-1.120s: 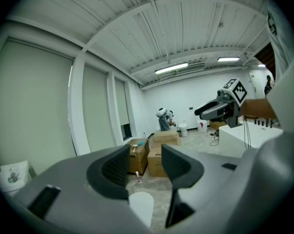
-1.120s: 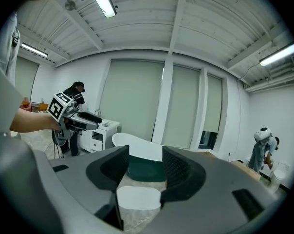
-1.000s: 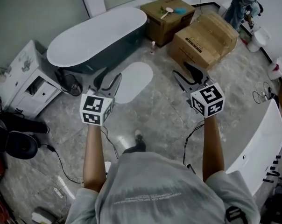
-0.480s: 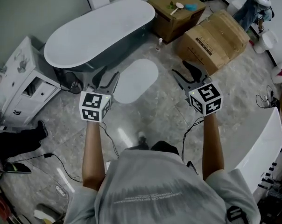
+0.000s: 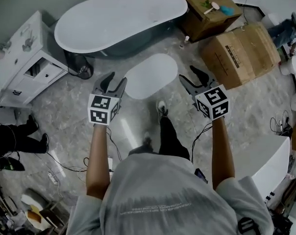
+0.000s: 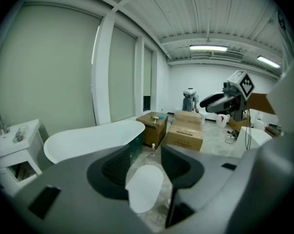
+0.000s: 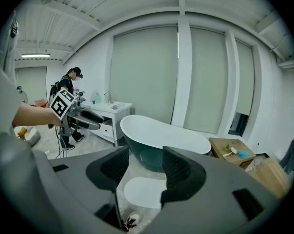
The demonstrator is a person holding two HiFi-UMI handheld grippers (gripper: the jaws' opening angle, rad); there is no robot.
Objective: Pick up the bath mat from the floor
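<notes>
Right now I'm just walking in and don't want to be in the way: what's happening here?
A person carries two grippers. The left gripper and right gripper are open and empty, aimed at the oval bath mat lying flat on the floor beside the bathtub. Neither touches it yet.

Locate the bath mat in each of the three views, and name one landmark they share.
Head view: the mat lies above centre, on the floor just below the bathtub.
Left gripper view: mat low at centre, seen through the gap between the jaws; bathtub to its left.
Right gripper view: mat low at centre, between the jaws; bathtub behind it.
Shared landmark: the bathtub.
</notes>
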